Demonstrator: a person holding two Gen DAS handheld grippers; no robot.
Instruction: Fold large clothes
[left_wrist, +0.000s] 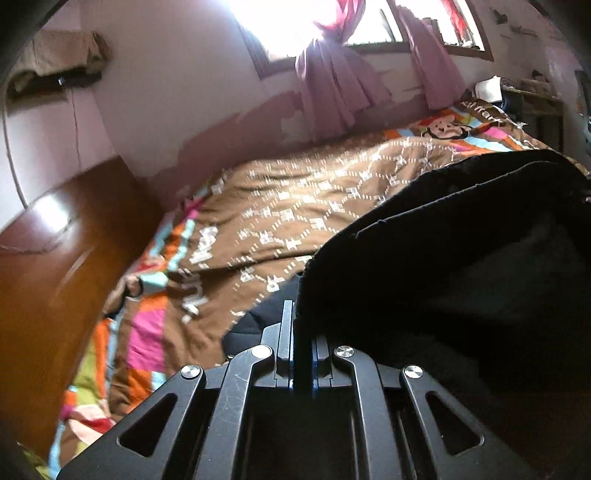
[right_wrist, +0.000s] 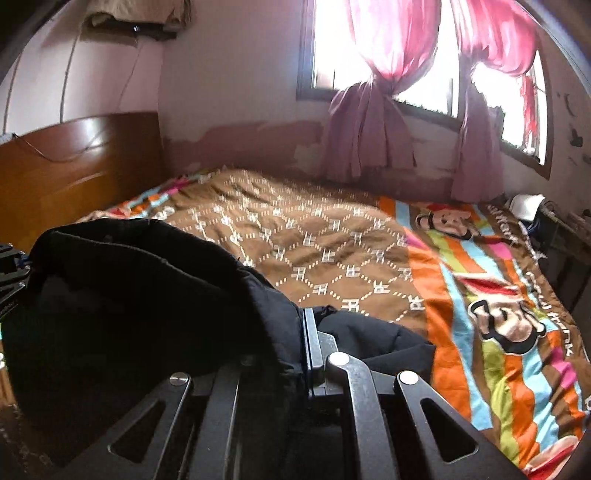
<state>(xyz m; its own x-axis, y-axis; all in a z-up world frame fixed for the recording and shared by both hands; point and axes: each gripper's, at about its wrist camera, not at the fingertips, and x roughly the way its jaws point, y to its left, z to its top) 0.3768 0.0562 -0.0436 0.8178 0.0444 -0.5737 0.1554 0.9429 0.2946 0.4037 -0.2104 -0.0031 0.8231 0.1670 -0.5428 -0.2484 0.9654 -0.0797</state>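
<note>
Black garment (left_wrist: 461, 258) held raised over the patterned bedspread (left_wrist: 295, 206), its upper edge stretched between the two claws. Left gripper (left_wrist: 303, 332) pinches one end, fingers pressed together on the cloth; right gripper (right_wrist: 304, 343) pinches the other likewise. The garment's long axis runs claw to claw, neither nearer; a lower part (right_wrist: 369, 339) appears to sag onto the bed.

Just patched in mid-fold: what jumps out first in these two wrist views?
A big black garment fills the foreground, pinched at one edge by the left hand-held gripper and at the other by the right hand-held gripper. Beyond it lies a brown patterned bedspread with a bright cartoon-monkey border, under pink curtains.
</note>
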